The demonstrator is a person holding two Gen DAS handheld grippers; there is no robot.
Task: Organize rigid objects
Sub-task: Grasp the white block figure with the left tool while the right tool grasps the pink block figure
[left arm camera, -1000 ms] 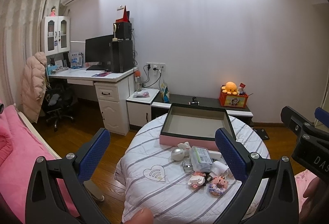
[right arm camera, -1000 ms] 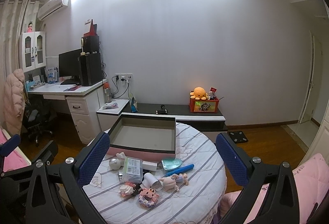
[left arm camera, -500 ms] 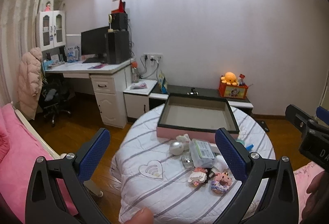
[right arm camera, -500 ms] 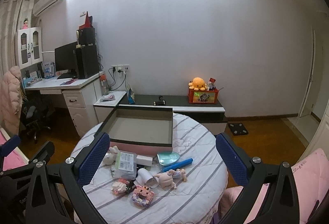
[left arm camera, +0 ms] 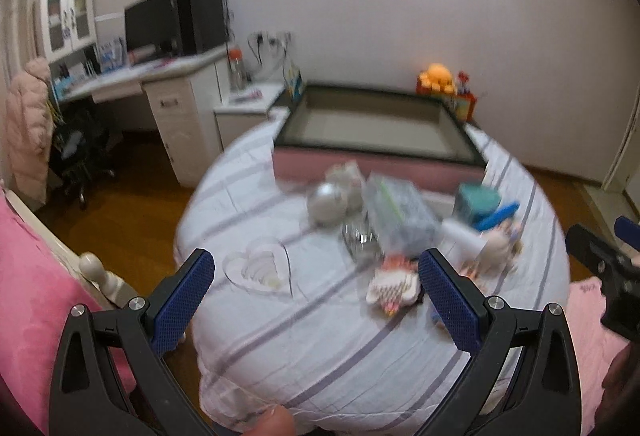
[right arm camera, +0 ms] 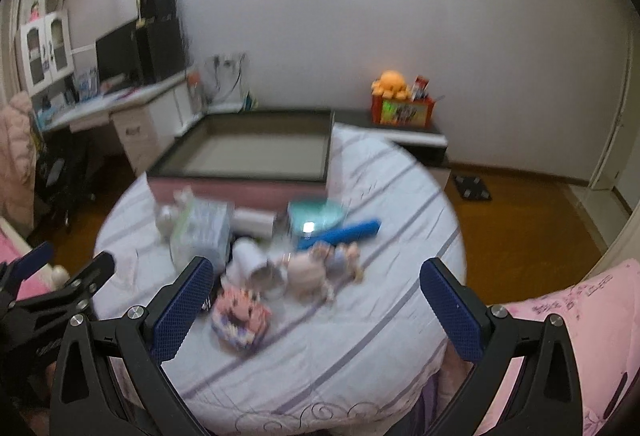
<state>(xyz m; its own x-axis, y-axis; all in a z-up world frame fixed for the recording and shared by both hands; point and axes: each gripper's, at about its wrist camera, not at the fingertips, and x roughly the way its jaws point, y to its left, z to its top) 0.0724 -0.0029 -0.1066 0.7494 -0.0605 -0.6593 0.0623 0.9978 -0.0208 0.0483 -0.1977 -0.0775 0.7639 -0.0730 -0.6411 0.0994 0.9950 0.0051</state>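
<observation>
A round table with a striped cloth [left arm camera: 304, 320] [right arm camera: 360, 320] holds a pink open box [left arm camera: 376, 132] [right arm camera: 256, 156] at its far side. In front of the box lies a blurred pile: a silver ball [left arm camera: 326, 202], a clear packet [left arm camera: 400, 212] [right arm camera: 202, 226], a teal piece [left arm camera: 478, 200] [right arm camera: 316, 216], a blue stick [right arm camera: 340, 234], a small doll [right arm camera: 320, 270] and block figures [left arm camera: 394, 286] [right arm camera: 240, 314]. My left gripper [left arm camera: 316, 292] is open and empty above the table's near edge. My right gripper [right arm camera: 316, 296] is open and empty, close over the pile.
A white desk with a monitor [left arm camera: 152, 20] stands at the left, with a chair [left arm camera: 78, 152] below it. A low cabinet with an orange plush [right arm camera: 390, 84] lines the back wall. Pink bedding [left arm camera: 32, 296] [right arm camera: 568, 336] lies on both sides. Each gripper shows at the other view's edge.
Both grippers have moved forward and tilted down toward the table. The pile and box look larger and nearer, and the views are motion-blurred.
</observation>
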